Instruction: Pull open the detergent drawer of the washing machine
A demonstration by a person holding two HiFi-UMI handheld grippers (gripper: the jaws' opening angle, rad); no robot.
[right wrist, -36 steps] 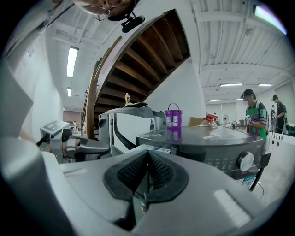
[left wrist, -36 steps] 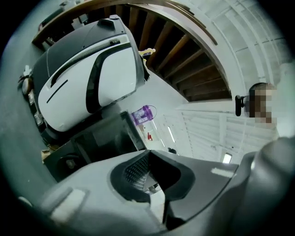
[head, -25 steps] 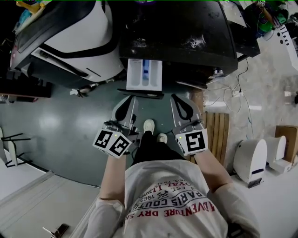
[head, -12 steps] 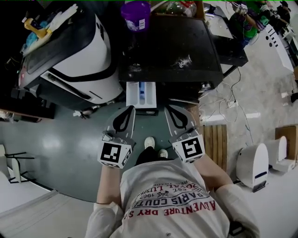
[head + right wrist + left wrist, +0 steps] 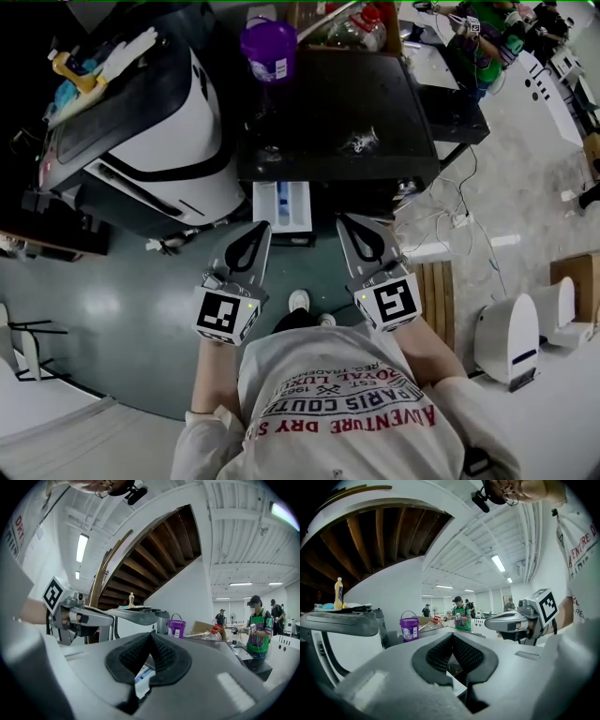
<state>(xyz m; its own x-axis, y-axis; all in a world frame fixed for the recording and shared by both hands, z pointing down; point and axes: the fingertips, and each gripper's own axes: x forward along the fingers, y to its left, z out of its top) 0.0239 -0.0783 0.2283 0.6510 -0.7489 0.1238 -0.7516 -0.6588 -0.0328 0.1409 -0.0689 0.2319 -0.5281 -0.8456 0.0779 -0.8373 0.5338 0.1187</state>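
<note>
The black-topped washing machine (image 5: 337, 112) stands ahead of me in the head view. Its white detergent drawer (image 5: 282, 206), with a blue insert, sticks out of the front at the left. My left gripper (image 5: 259, 231) is shut and holds nothing, just in front of the drawer's left corner. My right gripper (image 5: 348, 223) is also shut and empty, to the right of the drawer. In the left gripper view the pads meet at my left gripper (image 5: 452, 637). In the right gripper view my right gripper (image 5: 151, 637) is pressed together, and the drawer (image 5: 142, 674) shows below it.
A purple bucket (image 5: 269, 47) sits on the machine's back left corner. A white and black machine (image 5: 159, 112) stands to the left. Wooden slats (image 5: 441, 291), cables and a white appliance (image 5: 506, 333) lie on the floor at right. People stand at the back (image 5: 257, 627).
Both grippers have risen together in front of the machine. The left one has rolled, so its marker cube now faces up. The drawer stays pulled out.
</note>
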